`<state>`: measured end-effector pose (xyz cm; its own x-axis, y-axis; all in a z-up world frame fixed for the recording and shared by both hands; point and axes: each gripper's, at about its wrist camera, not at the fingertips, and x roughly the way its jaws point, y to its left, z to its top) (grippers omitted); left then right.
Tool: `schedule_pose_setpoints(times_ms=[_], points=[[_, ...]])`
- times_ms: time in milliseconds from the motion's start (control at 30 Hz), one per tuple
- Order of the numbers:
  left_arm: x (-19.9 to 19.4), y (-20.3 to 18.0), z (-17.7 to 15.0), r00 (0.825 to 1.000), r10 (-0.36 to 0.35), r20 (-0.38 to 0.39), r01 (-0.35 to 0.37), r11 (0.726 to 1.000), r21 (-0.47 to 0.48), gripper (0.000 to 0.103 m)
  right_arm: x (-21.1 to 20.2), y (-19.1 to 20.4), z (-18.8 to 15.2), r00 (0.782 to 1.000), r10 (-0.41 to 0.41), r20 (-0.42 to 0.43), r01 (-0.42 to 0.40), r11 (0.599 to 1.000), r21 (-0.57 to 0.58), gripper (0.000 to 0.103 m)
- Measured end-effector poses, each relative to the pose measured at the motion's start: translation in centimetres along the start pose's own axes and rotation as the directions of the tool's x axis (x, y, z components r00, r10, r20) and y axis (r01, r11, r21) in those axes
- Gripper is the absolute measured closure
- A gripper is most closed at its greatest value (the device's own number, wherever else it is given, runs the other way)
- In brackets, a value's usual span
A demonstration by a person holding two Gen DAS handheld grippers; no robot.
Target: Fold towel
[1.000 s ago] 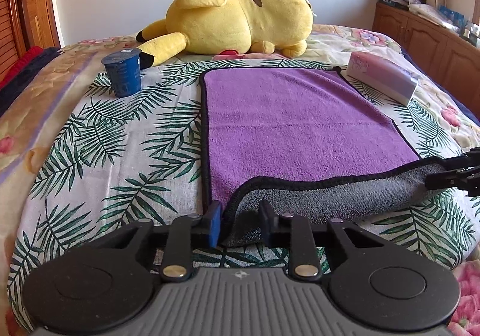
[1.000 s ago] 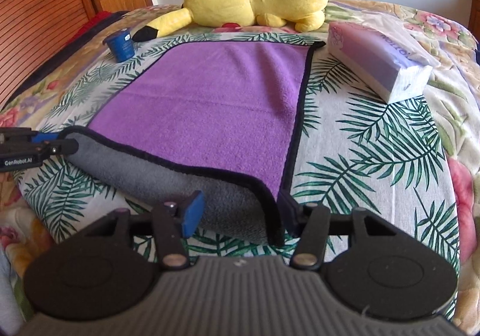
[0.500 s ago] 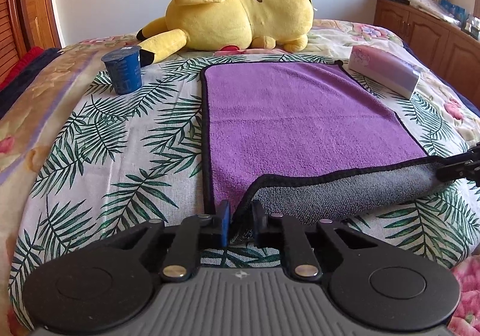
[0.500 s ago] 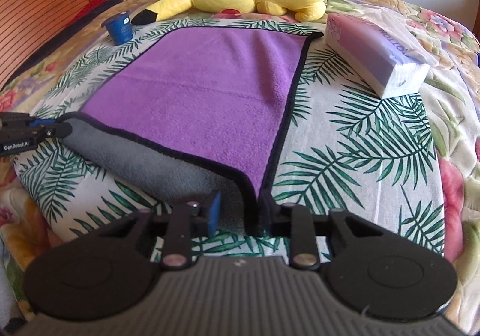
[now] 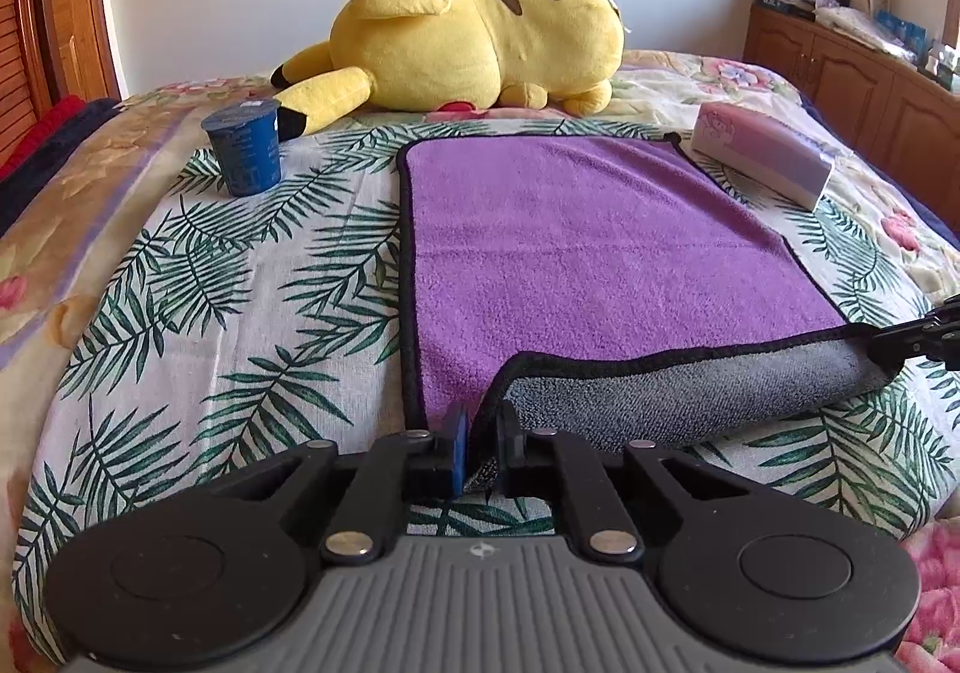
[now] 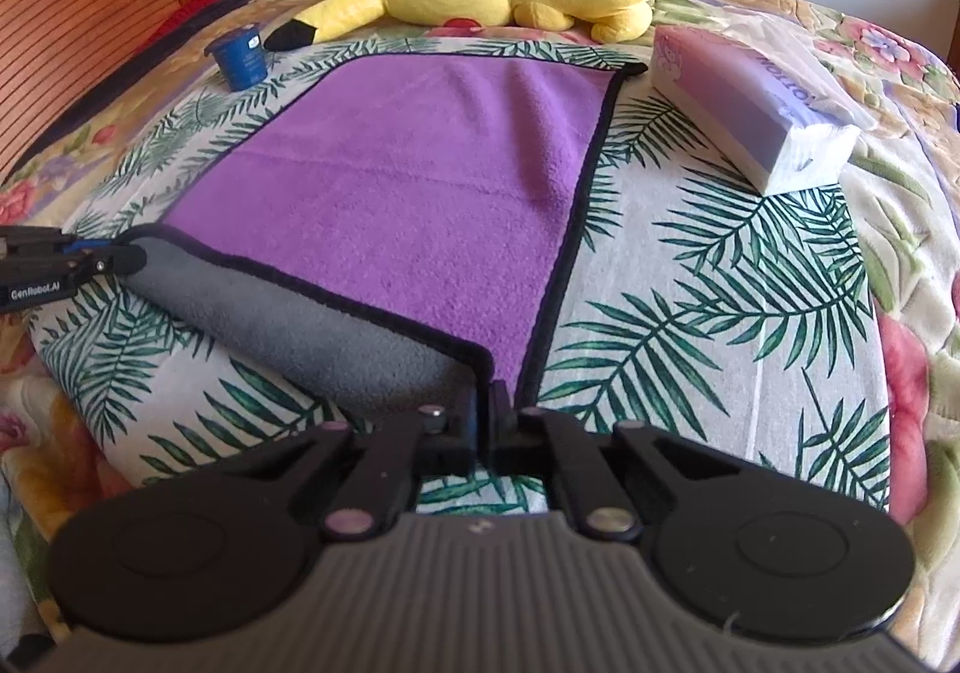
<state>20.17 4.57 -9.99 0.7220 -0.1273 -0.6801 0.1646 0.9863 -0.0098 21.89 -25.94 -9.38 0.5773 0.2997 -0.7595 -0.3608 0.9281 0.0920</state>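
Observation:
A purple towel (image 5: 576, 241) with black trim and a grey underside lies flat on the bed; it also shows in the right wrist view (image 6: 420, 181). Its near edge is turned up, showing a grey strip (image 5: 678, 397). My left gripper (image 5: 480, 448) is shut on the towel's near left corner. My right gripper (image 6: 487, 421) is shut on the near right corner. Each gripper shows at the edge of the other's view: the right one (image 5: 918, 340) and the left one (image 6: 72, 265).
A yellow plush toy (image 5: 474, 36) lies at the towel's far edge. A blue cup (image 5: 243, 147) stands to the far left. A pink tissue pack (image 5: 762, 159) lies at the far right. Wooden cabinets (image 5: 852, 72) stand beyond the bed on the right.
Both grippers closed from open onto the towel's near corners. The near edge lifted a little and moved slightly toward the far side.

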Motion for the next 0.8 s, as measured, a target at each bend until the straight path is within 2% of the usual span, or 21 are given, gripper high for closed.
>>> schedule_pose_setpoints(times_ms=[367,800], points=[[-1.6,-0.2,0.9,0.997,-0.036,0.070,0.036,0.999,0.001,0.103,-1.8,-0.3,0.9,0.990,0.010,0.139,-0.013,1.000,0.014,0.099],[-3.1,-0.3,2.3,0.989,-0.045,0.143,0.044,0.999,0.005,0.103,-2.9,-0.3,1.5,0.970,-0.004,0.242,0.006,1.000,-0.007,0.099]])
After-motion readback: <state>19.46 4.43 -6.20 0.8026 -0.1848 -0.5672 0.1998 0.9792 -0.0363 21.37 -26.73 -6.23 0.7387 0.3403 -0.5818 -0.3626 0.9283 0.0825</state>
